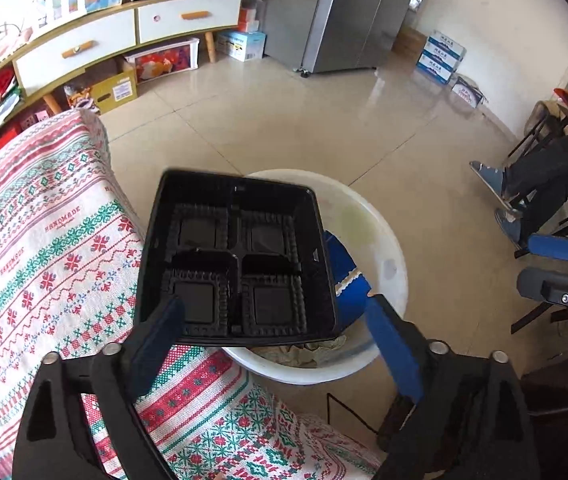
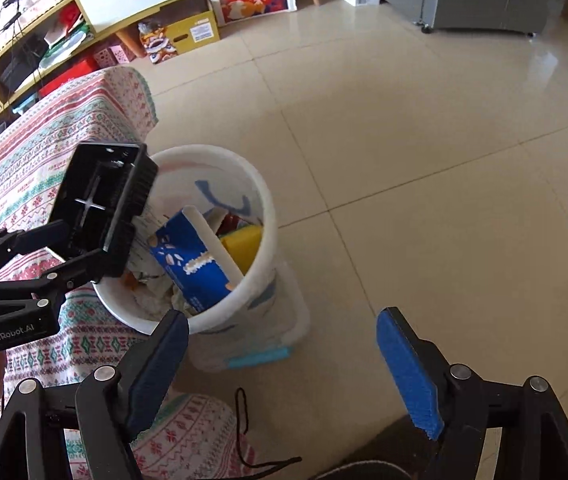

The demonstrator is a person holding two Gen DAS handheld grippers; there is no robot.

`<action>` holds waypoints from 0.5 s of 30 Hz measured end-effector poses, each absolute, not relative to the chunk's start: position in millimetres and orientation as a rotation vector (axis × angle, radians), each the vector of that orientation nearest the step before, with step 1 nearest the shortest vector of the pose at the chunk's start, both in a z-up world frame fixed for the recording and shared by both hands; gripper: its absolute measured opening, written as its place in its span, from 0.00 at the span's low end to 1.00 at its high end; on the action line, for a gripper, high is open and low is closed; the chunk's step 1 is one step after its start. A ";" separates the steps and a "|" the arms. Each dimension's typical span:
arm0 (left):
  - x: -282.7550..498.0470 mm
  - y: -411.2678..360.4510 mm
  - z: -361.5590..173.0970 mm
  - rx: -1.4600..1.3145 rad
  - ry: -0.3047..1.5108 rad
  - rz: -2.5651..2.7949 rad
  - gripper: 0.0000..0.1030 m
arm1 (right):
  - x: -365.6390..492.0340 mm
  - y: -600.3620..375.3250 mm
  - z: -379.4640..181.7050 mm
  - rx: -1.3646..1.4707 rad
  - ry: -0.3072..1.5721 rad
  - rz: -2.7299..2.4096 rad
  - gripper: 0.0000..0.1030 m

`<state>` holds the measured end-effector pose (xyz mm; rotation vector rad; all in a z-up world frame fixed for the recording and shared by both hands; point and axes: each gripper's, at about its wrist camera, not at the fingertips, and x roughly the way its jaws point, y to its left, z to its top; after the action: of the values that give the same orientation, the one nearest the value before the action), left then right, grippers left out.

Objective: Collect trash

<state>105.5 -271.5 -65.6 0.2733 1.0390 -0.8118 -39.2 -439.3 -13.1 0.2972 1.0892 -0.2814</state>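
Black jaws of the left gripper (image 1: pixel 274 308) stand wide apart around a 4-well plastic tray (image 1: pixel 236 260). Its left pad (image 1: pixel 160 332) overlaps the tray's near-left corner, and its right pad is clear of the tray. The tray tilts over the near-left rim of a white bin (image 1: pixel 384 232), just beside a table with a patterned cloth (image 1: pixel 44 240) on the left. The right gripper (image 2: pixel 282 316) is spread open and empty over the tiled floor (image 2: pixel 424 140), just right of the bin. Inside the bin lie a blue carton (image 2: pixel 188 264), a yellow block (image 2: pixel 244 248) and crumpled paper. Far left stands a white cabinet (image 1: pixel 84 44), far centre a steel fridge (image 1: pixel 348 12). A seated person's legs (image 1: pixel 544 180) show at far right.
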 end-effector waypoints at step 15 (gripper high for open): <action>41.8 -177.4 -10.6 0.216 0.978 -0.577 0.96 | -57.1 -400.1 11.3 0.307 0.992 -0.213 0.81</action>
<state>41.8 -177.4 -10.6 0.2165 0.9779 -0.5771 -57.1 -400.1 11.3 0.3068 0.9917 -0.2130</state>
